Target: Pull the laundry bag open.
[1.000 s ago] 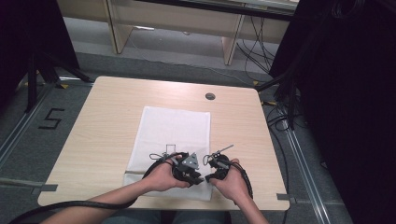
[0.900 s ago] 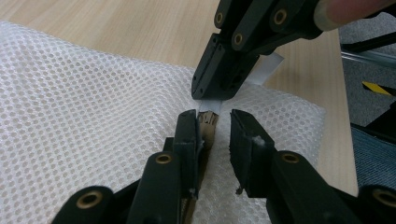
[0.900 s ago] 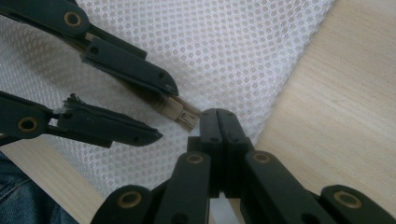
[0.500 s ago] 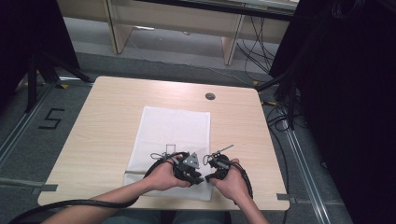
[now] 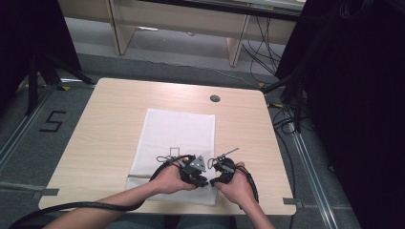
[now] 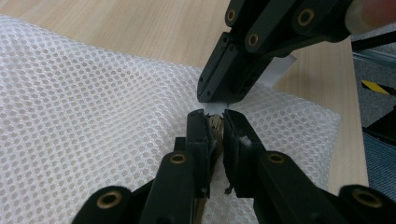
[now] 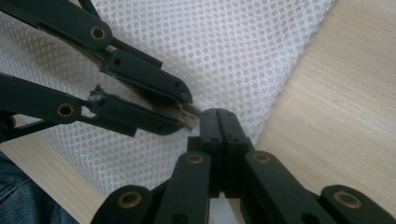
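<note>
Basically, label lines:

Cloth: white mesh sheet (image 5: 175, 143), honeycomb holes all over, lying flat on the light wood bench (image 5: 110, 124); sits centre to lower centre of the high view, long side running away from the person, near edge close to the bench's bottom edge. A small folded strip shows at its lower-left corner.

Small item: a tan, woody-looking bit (image 6: 215, 125) sits at the mesh's near-right corner; too small to say what it is.

Left gripper (image 5: 195, 168): lower centre of the high view, in the person's left hand (image 5: 171, 179). Fingers at a narrow gap in the left gripper view, w/ the tan bit between them near the tips; they seem to pinch it, tips down on the mesh.

Right gripper (image 5: 222, 168): just right of the left one, in the right hand (image 5: 236, 186). In the right gripper view its fingers are pressed together, no gap seen; whether mesh is caught between them, cannot tell. Tips sit just beside the left gripper's tips, over the mesh edge.

Vs earlier frames: no visible change; both hands, both grippers and the mesh lie in the same spots as 1 s and 0.5 s ago.
</note>
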{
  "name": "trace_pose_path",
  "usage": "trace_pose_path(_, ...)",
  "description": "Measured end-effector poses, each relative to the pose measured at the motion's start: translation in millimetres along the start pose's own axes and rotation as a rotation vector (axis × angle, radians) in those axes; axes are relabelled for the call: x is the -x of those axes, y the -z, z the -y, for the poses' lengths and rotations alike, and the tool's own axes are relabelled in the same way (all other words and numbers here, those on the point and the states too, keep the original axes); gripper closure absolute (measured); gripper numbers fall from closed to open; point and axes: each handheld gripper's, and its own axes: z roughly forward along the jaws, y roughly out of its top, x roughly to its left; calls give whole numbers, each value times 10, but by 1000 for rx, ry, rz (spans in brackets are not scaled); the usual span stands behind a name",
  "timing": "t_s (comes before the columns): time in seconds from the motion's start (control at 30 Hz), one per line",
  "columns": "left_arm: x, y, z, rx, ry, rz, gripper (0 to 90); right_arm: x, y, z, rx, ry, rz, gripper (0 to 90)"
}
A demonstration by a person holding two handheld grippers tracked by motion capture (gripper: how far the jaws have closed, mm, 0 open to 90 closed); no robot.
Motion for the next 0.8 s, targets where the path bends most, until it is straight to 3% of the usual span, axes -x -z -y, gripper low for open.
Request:
trace_pose_path(0.23, 8, 21, -24, -5, 24, 4, 814, 4, -1, 1, 3, 4, -3, 900)
trace_pose_path(0.73, 10, 38, -46, -8, 8, 4, 817, 8, -1, 7, 3, 3, -5, 900)
trace_pose_path(0.77, 19, 47, -47, -9, 27, 6, 817, 8, -1, 7, 3, 3, -5, 900)
trace_pose_path(0.8, 20, 77, -55, -9, 24, 4, 873, 4, 1, 9, 0, -2, -3, 900)
